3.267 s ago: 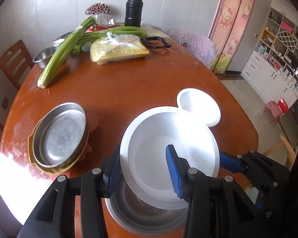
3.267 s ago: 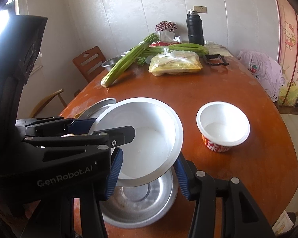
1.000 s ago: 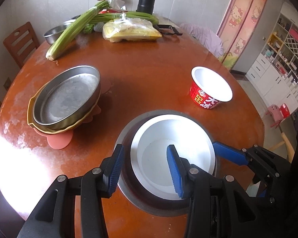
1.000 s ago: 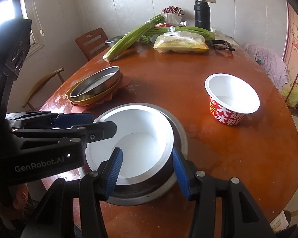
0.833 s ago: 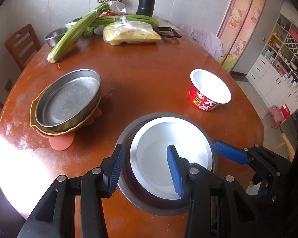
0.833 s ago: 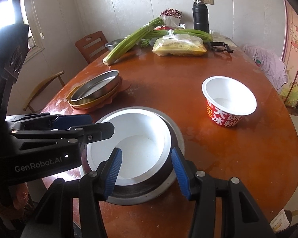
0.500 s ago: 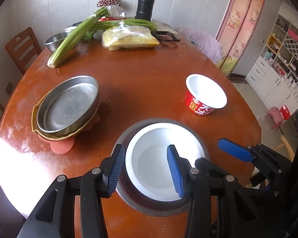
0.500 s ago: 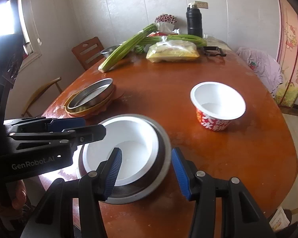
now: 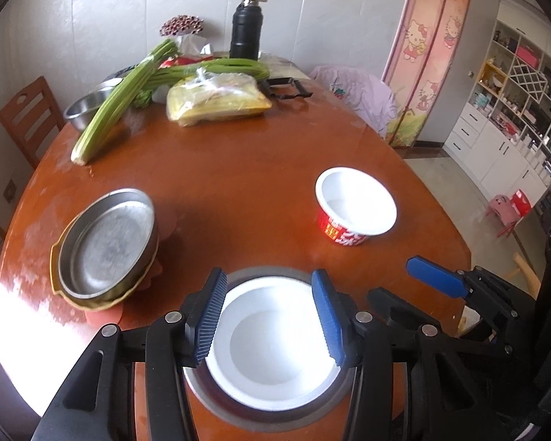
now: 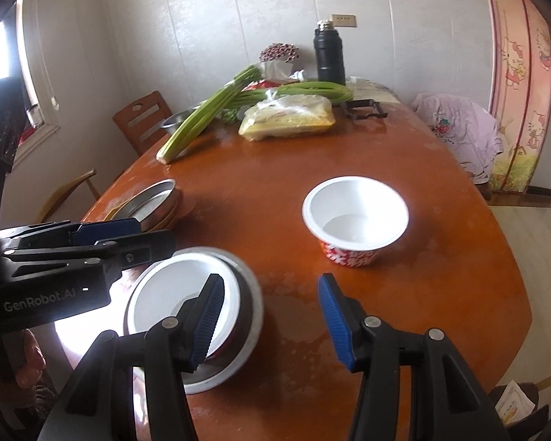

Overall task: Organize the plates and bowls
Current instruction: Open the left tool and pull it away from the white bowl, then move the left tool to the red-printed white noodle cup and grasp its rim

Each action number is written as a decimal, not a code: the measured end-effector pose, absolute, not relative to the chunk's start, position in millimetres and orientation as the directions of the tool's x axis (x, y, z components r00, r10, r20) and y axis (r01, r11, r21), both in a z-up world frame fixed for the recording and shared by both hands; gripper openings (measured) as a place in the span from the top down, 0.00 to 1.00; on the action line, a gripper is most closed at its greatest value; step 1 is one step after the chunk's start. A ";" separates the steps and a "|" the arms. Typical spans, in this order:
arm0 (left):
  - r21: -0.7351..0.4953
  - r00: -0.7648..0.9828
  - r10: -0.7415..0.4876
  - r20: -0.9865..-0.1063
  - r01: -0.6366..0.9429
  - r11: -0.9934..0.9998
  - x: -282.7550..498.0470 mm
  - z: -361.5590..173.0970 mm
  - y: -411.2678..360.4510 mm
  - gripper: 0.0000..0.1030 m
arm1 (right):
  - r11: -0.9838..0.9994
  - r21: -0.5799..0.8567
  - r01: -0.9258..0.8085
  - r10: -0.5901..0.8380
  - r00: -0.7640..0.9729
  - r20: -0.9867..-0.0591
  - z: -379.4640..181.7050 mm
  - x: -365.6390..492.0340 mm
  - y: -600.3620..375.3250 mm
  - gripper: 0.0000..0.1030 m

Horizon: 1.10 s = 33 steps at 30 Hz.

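Because the white bowl [image 9: 272,338] now sits nested inside the steel bowl [image 9: 238,409] at the near edge of the bench [image 9: 238,191], neither tool needs to grip it. The left gripper [image 9: 272,318] hangs above it, pointing steeply down, its jaws opening and touching nothing. The right gripper [image 10: 272,318] is aimed at bare wood between the nested pair and the red paper bowl [image 10: 354,217]; its jaws are also opening and empty. I judge the paper bowl is next. A steel pan [image 9: 106,242] stacked on a yellow dish [image 9: 57,275] waits at left.
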<state>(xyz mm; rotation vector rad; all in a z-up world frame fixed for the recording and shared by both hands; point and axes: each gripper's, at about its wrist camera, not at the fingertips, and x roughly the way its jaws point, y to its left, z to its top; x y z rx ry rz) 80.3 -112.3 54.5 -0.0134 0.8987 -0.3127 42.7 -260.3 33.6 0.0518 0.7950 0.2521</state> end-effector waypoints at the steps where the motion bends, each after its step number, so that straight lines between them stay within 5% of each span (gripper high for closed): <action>1: -0.141 0.582 -0.277 -0.765 0.268 0.953 82.4 55.8 -114.2 0.51 | 0.969 0.145 -0.201 0.244 0.672 -0.700 33.6 44.2 -262.6 0.48; 33: -0.164 0.529 -0.339 -0.778 0.350 0.922 178.8 71.9 -173.3 0.50 | 0.987 0.162 -0.016 0.130 0.678 -0.724 46.8 104.6 -327.9 0.47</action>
